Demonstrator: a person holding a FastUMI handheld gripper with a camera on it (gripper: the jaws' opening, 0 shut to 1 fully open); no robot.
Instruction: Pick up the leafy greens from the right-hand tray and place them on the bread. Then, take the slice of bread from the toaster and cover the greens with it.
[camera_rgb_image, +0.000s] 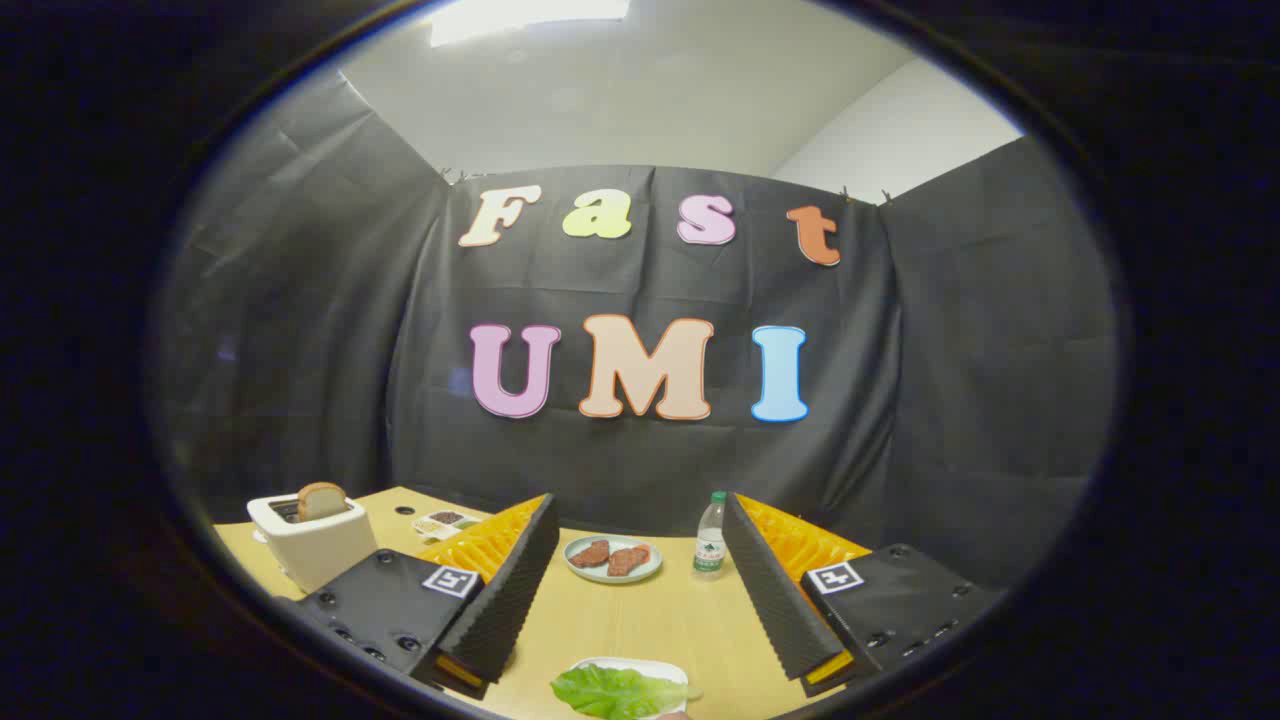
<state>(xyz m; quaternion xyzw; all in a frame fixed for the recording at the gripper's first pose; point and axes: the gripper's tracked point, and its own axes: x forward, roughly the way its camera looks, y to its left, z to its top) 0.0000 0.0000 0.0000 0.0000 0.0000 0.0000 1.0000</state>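
1. Right now the claw (640, 590) hangs above the pale wooden counter (640, 620) with its two fingers spread wide apart, gripping nothing.
2. Between the fingers, at about 6 o'clock from the claw's middle, lies a crinkled green lettuce leaf (612, 692) on a small white tray (655, 668); the leaf covers most of the tray and reaches past its near rim.
3. Whether bread lies under the leaf cannot be told.
4. Beyond the fingers, at 12 o'clock, sits a round pale-green plate (613, 572) carrying two reddish-brown slices of meat (610, 556) side by side.
5. Just beside that plate, at about 2 o'clock from the claw's middle, stands an upright clear plastic water bottle with a green cap (710, 547), close to the inner edge of the right finger.
6. Off at 10 o'clock, outside the left finger, a white boxy toaster (312, 545) stands on the counter with a tan slice of bread (320, 500) sticking up out of its slot.
7. Between the toaster and the left finger, farther back, rests a small white divided dish (443, 522) with dark and greenish bits in it, too small to make out.
8. Black cloth closes in the counter behind.
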